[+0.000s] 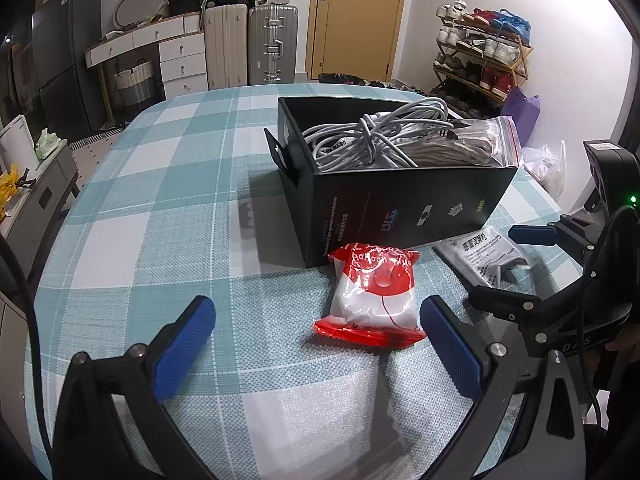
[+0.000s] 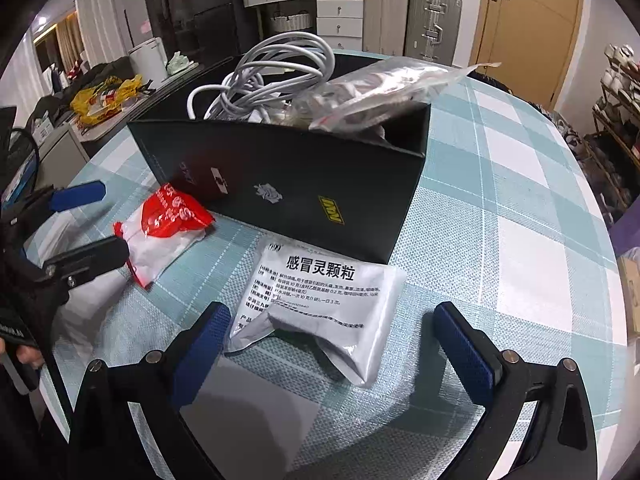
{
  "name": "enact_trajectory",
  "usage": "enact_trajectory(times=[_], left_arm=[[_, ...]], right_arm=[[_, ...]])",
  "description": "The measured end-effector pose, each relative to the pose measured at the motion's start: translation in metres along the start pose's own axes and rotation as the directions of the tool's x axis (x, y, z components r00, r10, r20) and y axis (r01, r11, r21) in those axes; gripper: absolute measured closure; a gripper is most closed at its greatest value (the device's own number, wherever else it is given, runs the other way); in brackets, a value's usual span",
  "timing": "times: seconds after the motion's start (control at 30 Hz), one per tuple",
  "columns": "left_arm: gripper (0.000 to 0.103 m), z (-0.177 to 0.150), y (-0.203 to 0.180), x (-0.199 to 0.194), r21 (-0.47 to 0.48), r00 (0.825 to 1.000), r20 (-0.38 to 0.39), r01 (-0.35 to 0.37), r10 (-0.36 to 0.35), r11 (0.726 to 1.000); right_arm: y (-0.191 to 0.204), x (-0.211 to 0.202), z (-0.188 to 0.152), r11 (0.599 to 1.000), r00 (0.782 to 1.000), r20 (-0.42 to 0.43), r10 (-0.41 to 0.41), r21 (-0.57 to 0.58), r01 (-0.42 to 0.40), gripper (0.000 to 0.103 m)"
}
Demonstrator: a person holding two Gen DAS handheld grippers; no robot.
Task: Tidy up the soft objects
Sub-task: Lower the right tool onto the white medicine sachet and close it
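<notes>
A red-and-white soft packet (image 1: 372, 292) lies on the checked tablecloth against the black box (image 1: 400, 204). My left gripper (image 1: 317, 307) is open, the packet's near end between its blue pads and closer to the right one. A white sachet with black print (image 2: 332, 280) lies in front of the same box (image 2: 280, 168). My right gripper (image 2: 332, 313) is open around the sachet's near end. Each gripper shows in the other's view: the right gripper (image 1: 512, 268) and the left gripper (image 2: 116, 218). The box holds tangled white cables (image 1: 372, 132) and a zip bag (image 1: 480, 140).
The round table's far edge (image 1: 240, 90) curves behind the box. Beyond it stand suitcases (image 1: 272, 44), white drawers (image 1: 182, 60), a wooden door (image 1: 356, 16) and a shoe rack (image 1: 480, 56). A low cabinet (image 1: 44, 196) sits off the left side.
</notes>
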State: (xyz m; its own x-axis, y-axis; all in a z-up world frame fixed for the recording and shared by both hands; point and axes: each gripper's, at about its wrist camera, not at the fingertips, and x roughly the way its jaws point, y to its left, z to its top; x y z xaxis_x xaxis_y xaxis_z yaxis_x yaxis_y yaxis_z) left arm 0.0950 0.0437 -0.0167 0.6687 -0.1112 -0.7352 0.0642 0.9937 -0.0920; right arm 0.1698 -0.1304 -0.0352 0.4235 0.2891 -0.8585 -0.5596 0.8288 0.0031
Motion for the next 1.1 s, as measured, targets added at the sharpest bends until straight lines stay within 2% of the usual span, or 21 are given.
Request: enact_trajectory(times=[0.33, 0.4, 0.47, 0.67, 0.77, 0.97, 1.1], left_arm=[[0.0, 0.0, 0.0, 0.001, 0.003, 1.0, -0.006, -0.001, 0.001, 1.0], [0.0, -0.001, 0.0, 0.002, 0.006, 1.0, -0.007, 0.0, 0.0, 1.0], [0.0, -0.001, -0.001, 0.001, 0.01, 1.0, -0.007, 0.001, -0.001, 1.0], [0.0, -0.001, -0.002, 0.001, 0.014, 1.0, -0.009, -0.001, 0.001, 1.0], [0.0, -0.001, -0.003, 0.002, 0.013, 1.0, -0.01, -0.004, 0.004, 1.0], [0.0, -0.001, -0.004, 0.003, 0.022, 1.0, -0.018, -0.01, 0.01, 1.0], [0.0, -0.001, -0.012, 0.006, 0.064, 0.999, -0.033, -0.036, 0.038, 0.997]], right_arm=[[-0.004, -0.003, -0.003, 1.0, 1.0, 0.014, -0.006, 0.008, 0.006, 0.002], [-0.006, -0.006, -0.004, 1.0, 1.0, 0.017, -0.009, 0.009, 0.009, 0.006], [-0.009, -0.009, -0.005, 1.0, 1.0, 0.026, -0.006, 0.007, 0.006, 0.016], [-0.015, -0.016, -0.009, 1.0, 0.999, 0.037, 0.006, -0.006, -0.006, 0.031], [-0.019, -0.019, -0.011, 1.0, 0.999, 0.035, 0.014, -0.008, -0.013, 0.038], [-0.024, -0.021, -0.012, 1.0, 0.999, 0.034, 0.027, -0.005, -0.027, 0.043], [-0.023, -0.023, -0.014, 0.999, 0.999, 0.033, 0.028, -0.02, -0.027, 0.051]])
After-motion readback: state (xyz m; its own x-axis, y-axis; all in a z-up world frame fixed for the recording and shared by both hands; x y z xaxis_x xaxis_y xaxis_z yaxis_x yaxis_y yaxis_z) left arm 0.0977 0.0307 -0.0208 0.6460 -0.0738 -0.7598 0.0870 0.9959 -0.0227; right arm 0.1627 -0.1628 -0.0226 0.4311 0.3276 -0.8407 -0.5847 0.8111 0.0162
